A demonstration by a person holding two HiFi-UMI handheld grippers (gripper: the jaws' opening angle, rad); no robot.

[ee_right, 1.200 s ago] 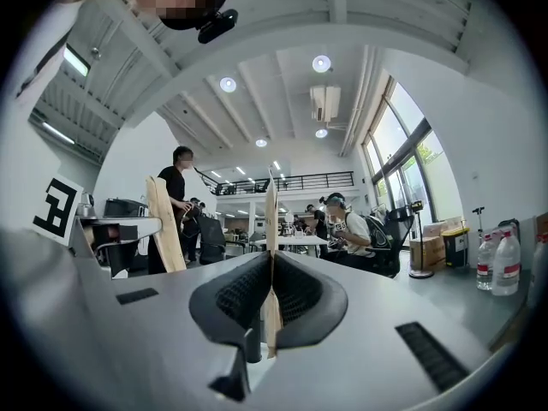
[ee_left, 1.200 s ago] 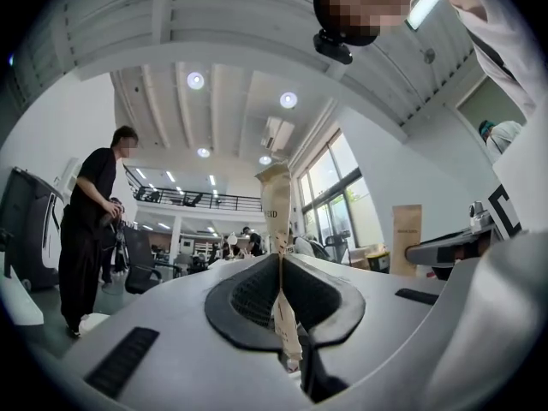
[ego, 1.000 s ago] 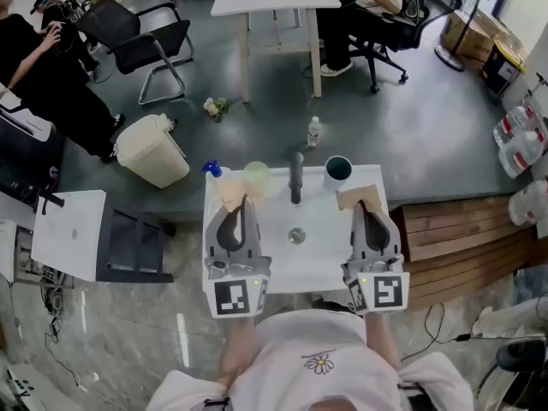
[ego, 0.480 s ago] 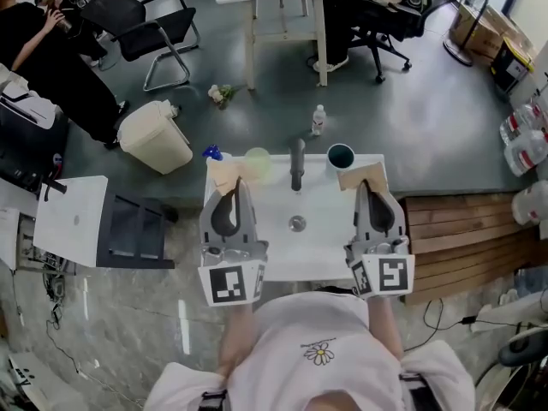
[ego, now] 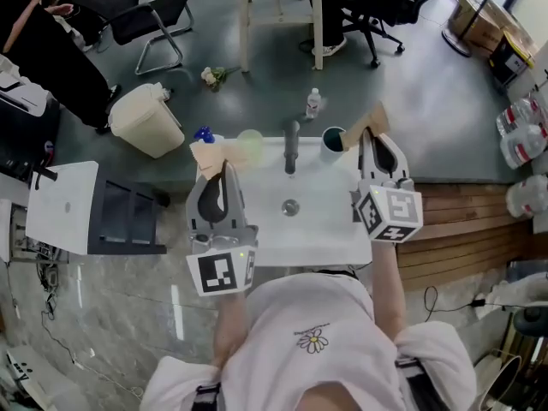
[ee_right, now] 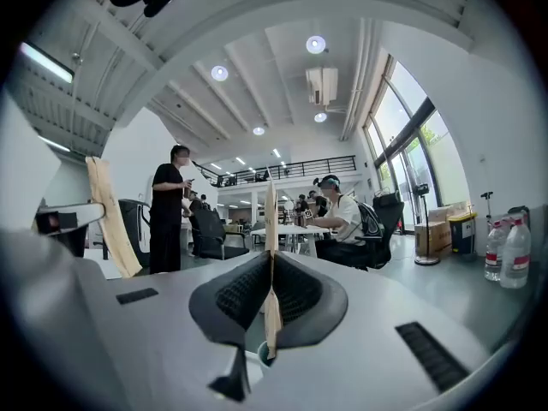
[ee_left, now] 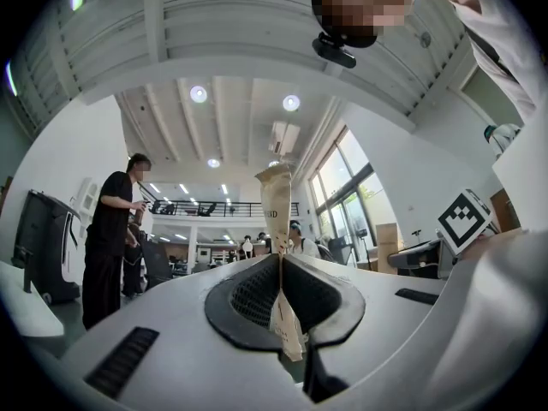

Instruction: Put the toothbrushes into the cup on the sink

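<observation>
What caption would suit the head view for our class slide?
Left tongs and right tongs each pinch a tan packet over the sink, the right one by the cup.

right gripper (ego: 375, 144) has lifted and swung forward, so its paper-wrapped toothbrush (ego: 373, 122) is now right beside the cup (ego: 330, 141)

Head view: from your head, steeply down onto the white rectangular sink (ego: 321, 221).
Left gripper view: close along your left tongs (ee_left: 279, 268), tilted upward.
Right gripper view: close along your right tongs (ee_right: 271, 268); both share the white ceiling (ee_left: 248, 101).
</observation>
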